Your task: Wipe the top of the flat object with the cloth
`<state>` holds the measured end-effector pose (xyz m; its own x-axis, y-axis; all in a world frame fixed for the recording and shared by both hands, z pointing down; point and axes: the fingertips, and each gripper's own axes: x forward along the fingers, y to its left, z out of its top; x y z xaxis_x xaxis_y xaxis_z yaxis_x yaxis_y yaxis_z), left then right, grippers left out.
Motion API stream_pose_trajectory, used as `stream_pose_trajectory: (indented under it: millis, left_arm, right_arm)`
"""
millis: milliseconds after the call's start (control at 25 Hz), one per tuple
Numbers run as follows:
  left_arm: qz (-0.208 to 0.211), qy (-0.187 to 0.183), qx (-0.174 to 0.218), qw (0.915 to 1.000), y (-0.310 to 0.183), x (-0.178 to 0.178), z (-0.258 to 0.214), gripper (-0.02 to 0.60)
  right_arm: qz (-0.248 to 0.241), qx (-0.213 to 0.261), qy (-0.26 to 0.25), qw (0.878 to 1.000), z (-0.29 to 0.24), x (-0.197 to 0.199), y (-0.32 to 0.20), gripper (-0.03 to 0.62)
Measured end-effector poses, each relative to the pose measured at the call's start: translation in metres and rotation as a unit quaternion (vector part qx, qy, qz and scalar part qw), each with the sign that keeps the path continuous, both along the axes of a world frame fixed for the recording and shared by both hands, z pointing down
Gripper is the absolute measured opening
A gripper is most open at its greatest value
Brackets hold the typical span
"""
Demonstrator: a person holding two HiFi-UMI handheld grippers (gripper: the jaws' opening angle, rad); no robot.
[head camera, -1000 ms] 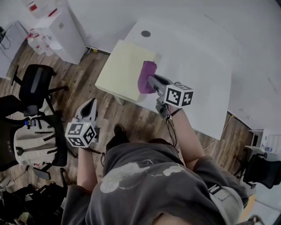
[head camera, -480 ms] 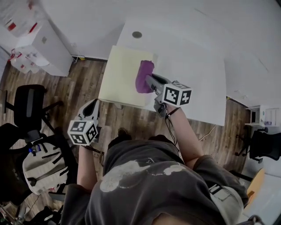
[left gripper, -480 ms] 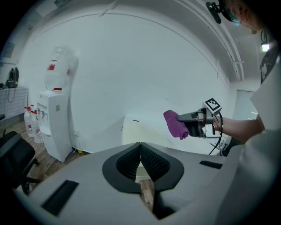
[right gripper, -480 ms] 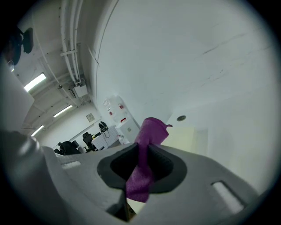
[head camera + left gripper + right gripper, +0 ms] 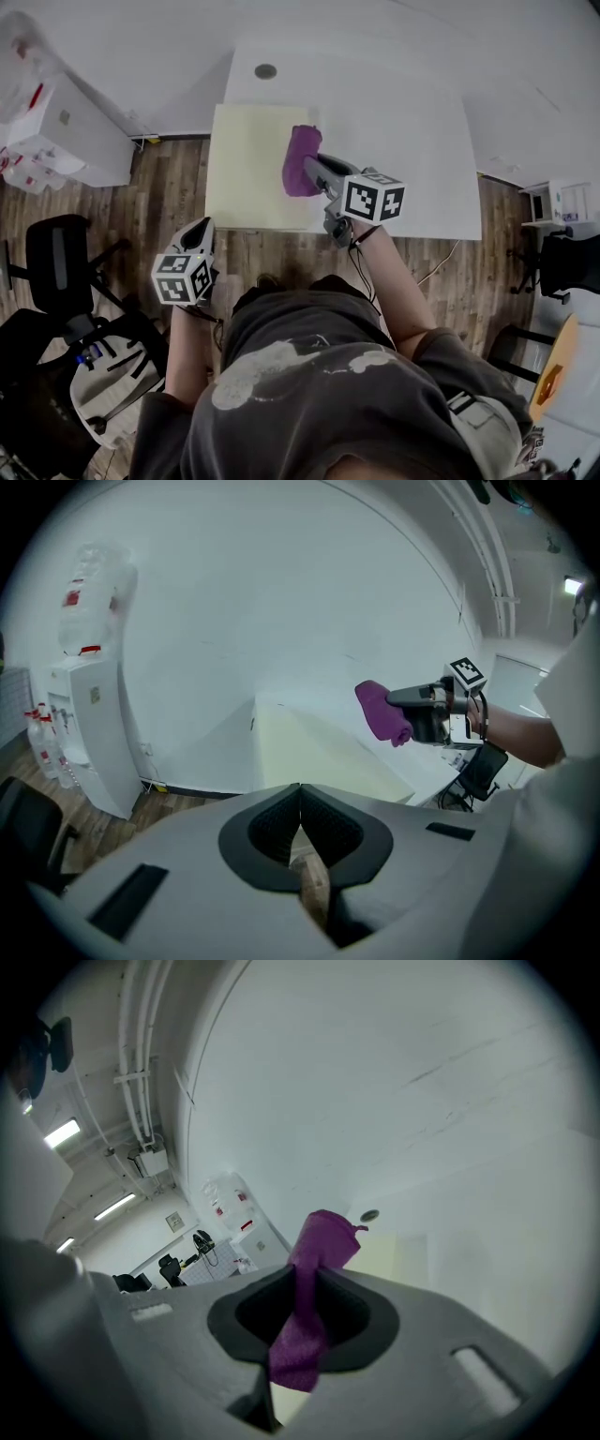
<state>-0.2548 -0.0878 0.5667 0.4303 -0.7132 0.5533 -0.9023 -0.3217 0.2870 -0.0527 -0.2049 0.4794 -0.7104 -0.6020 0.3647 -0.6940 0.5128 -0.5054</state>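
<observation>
Pale yellow flat rectangular board (image 5: 246,164) lay on the white table (image 5: 412,122), directly ahead of and below the right gripper (image 5: 314,171). Its near edge ran level with the table's near edge.

Purple cloth (image 5: 300,161) was bunched into a roll and pinched between the right gripper's jaws. In the right gripper view the jaws were clamped on the cloth's mid-length, with one end standing out past the tips and the other trailing back into the throat. Holding it by the middle leaves a thick wad forward of the tips, which I judge suits pressing it flat to the board. The wad sat over the board's right-hand portion. From the left gripper view it looked raised a little off the surface, but contact could not be settled from these angles.

Left gripper (image 5: 199,232) hung low, near the person's body and well apart from the right one. It was off the table edge, over the brown wood-plank floor (image 5: 281,253). Its jaws were pressed together with nothing between them. This arm appeared parked clear of the wiping path, since the board looks able to lie steady unaided.

Beyond the right gripper's tips, a small dark round grommet (image 5: 266,71) was set in the tabletop past the board's far edge.

Judgement: wiping was about to start or in its first strokes, and most of the board was uncovered to the cloth's left.
</observation>
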Motion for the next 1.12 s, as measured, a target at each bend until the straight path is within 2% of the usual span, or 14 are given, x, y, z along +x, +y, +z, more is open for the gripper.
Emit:
stream_pose_trajectory:
  millis: [320, 520, 880, 1120]
  left_arm:
    - [0.000, -0.015, -0.034, 0.9993, -0.012, 0.003, 0.010, -0.005]
    - [-0.006, -0.038, -0.060, 0.9974, -0.018, 0.012, 0.014, -0.005]
    - [-0.048, -0.044, -0.096, 0.9932, -0.022, 0.012, 0.021, -0.005]
    - [-0.079, -0.043, -0.103, 0.9905, -0.025, 0.010, 0.023, -0.005]
  right_arm:
    - [-0.007, -0.010, -0.015, 1.000, 0.001, 0.005, -0.009, 0.064]
    - [-0.035, -0.022, -0.030, 0.999, 0.004, -0.001, -0.027, 0.064]
    - [-0.107, -0.040, -0.041, 0.993, 0.010, -0.052, -0.079, 0.064]
    - [-0.133, -0.080, -0.049, 0.987, 0.020, -0.103, -0.113, 0.064]
